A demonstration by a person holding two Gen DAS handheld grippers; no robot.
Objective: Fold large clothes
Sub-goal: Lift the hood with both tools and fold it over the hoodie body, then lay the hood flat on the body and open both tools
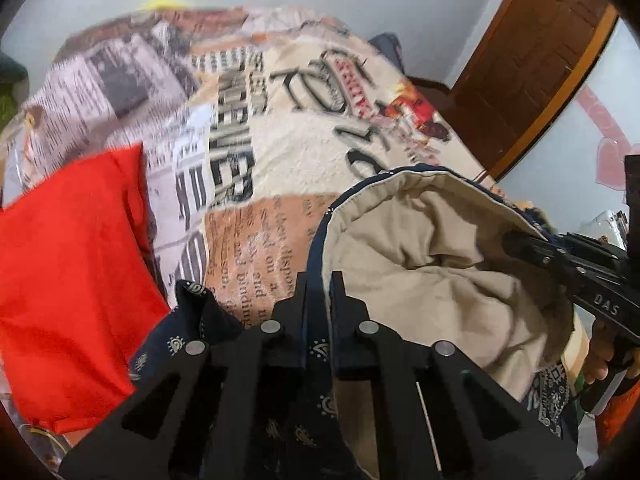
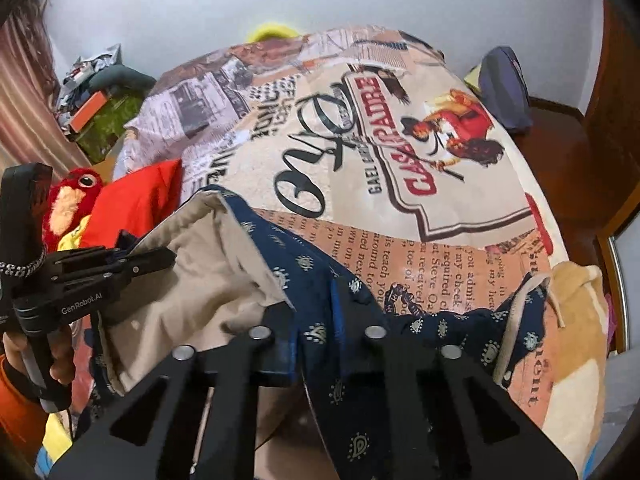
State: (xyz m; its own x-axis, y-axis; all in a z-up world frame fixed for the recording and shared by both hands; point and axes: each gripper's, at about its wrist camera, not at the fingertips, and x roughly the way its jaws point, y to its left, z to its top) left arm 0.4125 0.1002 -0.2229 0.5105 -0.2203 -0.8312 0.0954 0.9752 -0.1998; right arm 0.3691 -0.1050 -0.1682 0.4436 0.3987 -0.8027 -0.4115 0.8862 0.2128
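A large navy paisley garment [image 2: 304, 256] with a beige lining [image 1: 432, 248] hangs between my two grippers above the bed. My left gripper [image 1: 319, 280] is shut on its navy edge, and it also shows in the right wrist view [image 2: 160, 258] at the left, pinching the fabric. My right gripper [image 2: 316, 300] is shut on the navy edge too, and it shows in the left wrist view [image 1: 516, 244] at the right, clamped on the lining's rim. The garment sags open between them, lining facing up.
The bed carries a newspaper-print blanket [image 2: 400, 120]. A red cloth [image 1: 68, 260] lies at its left, next to a red plush parrot [image 2: 72, 196]. A dark blue pillow [image 2: 506, 88] lies at the far right. Clutter [image 2: 96, 96] sits at the back left, a wooden door [image 1: 532, 64] at the right.
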